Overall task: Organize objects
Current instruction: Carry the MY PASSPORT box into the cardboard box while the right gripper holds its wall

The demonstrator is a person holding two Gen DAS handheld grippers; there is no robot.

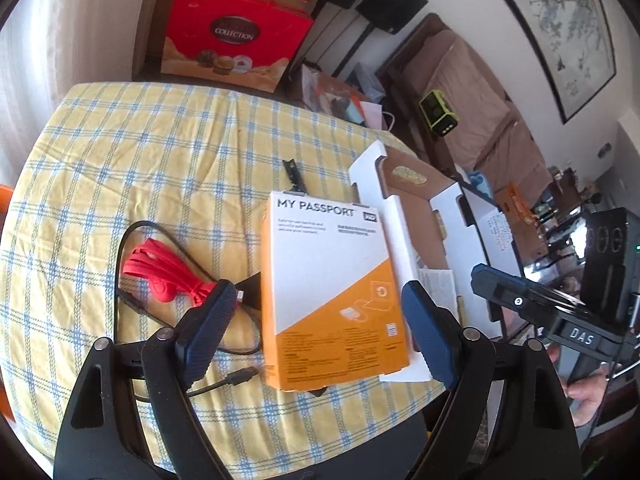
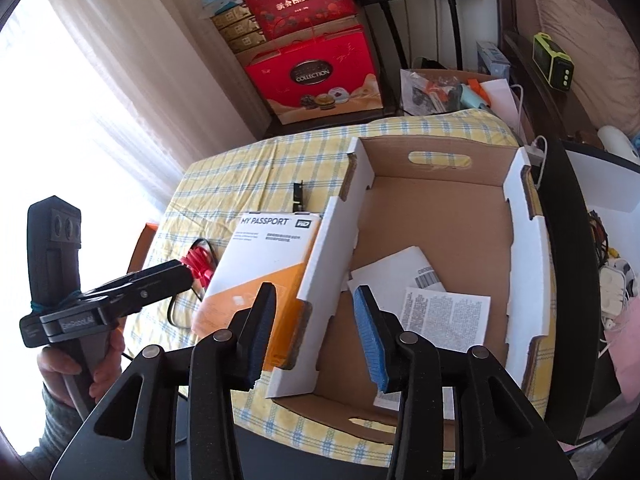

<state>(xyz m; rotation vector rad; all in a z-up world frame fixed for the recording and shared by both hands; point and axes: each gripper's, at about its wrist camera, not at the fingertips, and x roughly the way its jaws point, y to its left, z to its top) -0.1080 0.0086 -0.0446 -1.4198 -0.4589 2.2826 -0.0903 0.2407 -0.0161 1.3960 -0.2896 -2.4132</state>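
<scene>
An orange-and-white "MY PASSPORT" box [image 1: 332, 280] lies on the yellow checked tablecloth [image 1: 140, 160], right against the left wall of an open cardboard tray [image 2: 440, 232]. My left gripper [image 1: 320, 320] is open wide, one finger on each side of the box, with a gap at the left pad. In the right wrist view it [image 2: 176, 274] reaches in from the left, held by a hand. My right gripper [image 2: 316, 320] hangs partly open above the tray's left wall [image 2: 320, 272], gripping nothing. The box [image 2: 260, 256] shows just left of that wall. Printed papers [image 2: 444, 308] lie inside the tray.
A red flat cable [image 1: 160, 272], a black cable [image 1: 128, 264] and a loose USB plug [image 1: 240, 376] lie left of the box. A small black stick [image 1: 294, 176] sits behind it. Red gift boxes [image 1: 236, 44] stand beyond the table. A sofa [image 1: 472, 92] is at the right.
</scene>
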